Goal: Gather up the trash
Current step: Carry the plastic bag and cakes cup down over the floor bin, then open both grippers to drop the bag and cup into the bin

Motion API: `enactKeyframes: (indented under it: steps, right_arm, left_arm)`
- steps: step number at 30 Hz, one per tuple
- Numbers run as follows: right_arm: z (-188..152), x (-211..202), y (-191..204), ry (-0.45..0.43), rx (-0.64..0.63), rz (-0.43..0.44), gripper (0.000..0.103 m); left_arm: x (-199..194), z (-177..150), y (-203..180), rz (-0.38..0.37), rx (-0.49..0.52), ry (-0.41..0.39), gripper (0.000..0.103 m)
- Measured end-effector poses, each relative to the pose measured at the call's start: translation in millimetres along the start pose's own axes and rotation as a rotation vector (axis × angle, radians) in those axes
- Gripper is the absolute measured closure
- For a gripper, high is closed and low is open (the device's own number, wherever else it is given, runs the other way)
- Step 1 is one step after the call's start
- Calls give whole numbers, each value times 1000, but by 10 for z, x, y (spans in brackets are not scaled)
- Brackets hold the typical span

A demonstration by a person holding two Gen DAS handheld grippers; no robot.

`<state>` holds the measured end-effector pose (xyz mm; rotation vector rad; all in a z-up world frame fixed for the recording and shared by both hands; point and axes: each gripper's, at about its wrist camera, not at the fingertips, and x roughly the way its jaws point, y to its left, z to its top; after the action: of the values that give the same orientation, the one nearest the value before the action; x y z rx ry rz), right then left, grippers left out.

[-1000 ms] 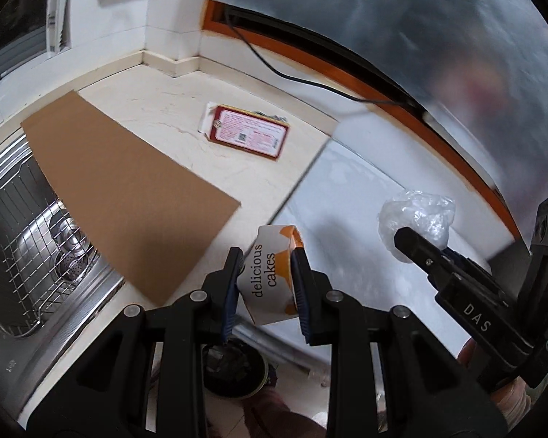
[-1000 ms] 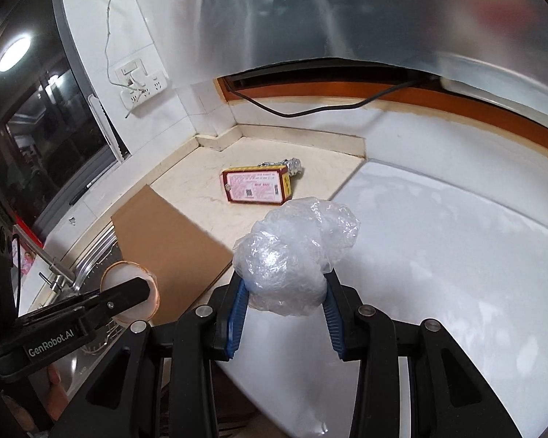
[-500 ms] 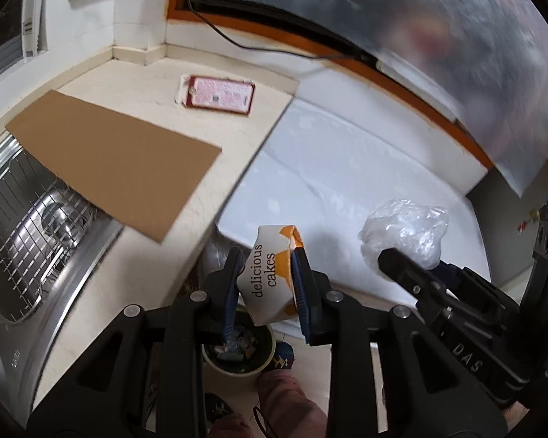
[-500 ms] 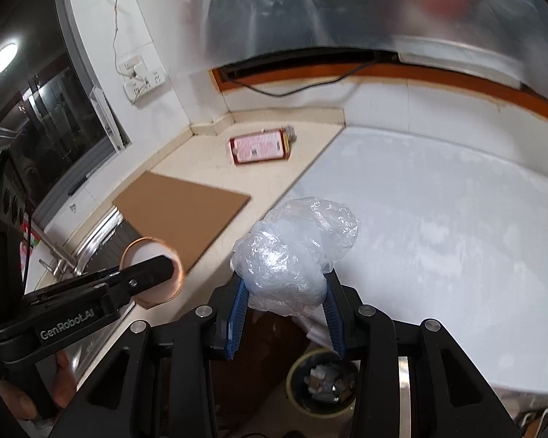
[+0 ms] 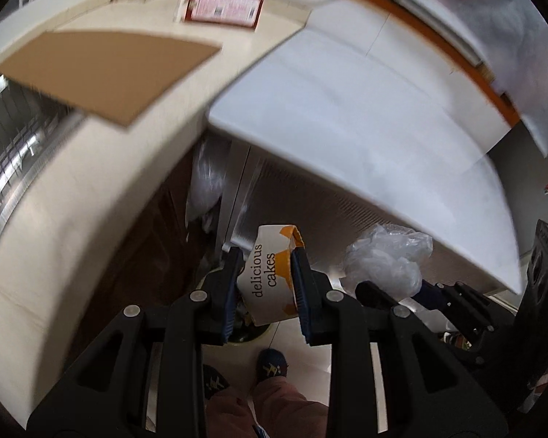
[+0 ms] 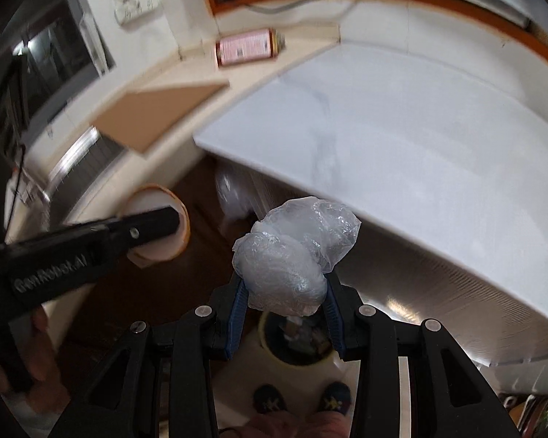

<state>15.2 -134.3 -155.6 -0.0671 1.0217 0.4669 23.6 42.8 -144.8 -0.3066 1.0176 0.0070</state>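
On my left wrist view, the left tool (image 5: 266, 284) is clamped on a paper cup (image 5: 272, 277) printed "delicious cakes", tilted, held out in the air past the front edge of the desk (image 5: 91, 189). Just below the cup I can make out the rim of a trash bin (image 5: 250, 335) on the floor, mostly hidden by the tool. The right tool (image 5: 387, 290) shows at the right, gripping a crumpled plastic bag (image 5: 387, 259). On the desk lie a brown cardboard sheet (image 5: 102, 69) near its front edge and a pink box (image 5: 224, 9) at its back edge. My shoes (image 5: 270, 363) show at the bottom

On my right wrist view, the right tool (image 6: 283, 303) pinches the plastic bag (image 6: 296, 252) between its blue pads, right above the open trash bin (image 6: 296, 343), which already has scraps inside. The left tool (image 6: 91, 241) reaches in from the left with the cup (image 6: 157, 226), its open mouth facing me. The cardboard sheet (image 6: 157, 113) and pink box (image 6: 246, 45) sit blurred on the desk beyond
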Motion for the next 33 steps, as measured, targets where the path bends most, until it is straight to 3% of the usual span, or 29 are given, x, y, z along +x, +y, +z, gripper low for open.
enactKeyframes:
  steps: [9, 15, 25, 27, 29, 31, 33]
  right_arm:
    - [-850, 976, -265, 128, -79, 25, 65]
    - [-1390, 1818, -508, 214, -83, 48, 65]
    - [-1905, 2985, -776, 277, -127, 87, 62]
    - [-1914, 3211, -791, 280, -142, 75, 59]
    - [-1947, 3337, -827, 283, -140, 84, 58]
    - [-1968, 3429, -863, 288, -135, 81, 55]
    - [-1965, 3484, -903, 289, -128, 76, 55]
  left_arm:
    - [1037, -631, 197, 45, -59, 90, 79]
    - [1829, -946, 293, 52, -31, 123, 79]
    - [2898, -1291, 543, 62, 3, 169, 79]
    - [3005, -1341, 578, 74, 7, 180, 75]
    - [3113, -1371, 616, 90, 6, 193, 53]
    - [3128, -1401, 657, 89, 4, 196, 41]
    - [3135, -1411, 677, 101, 8, 187, 40]
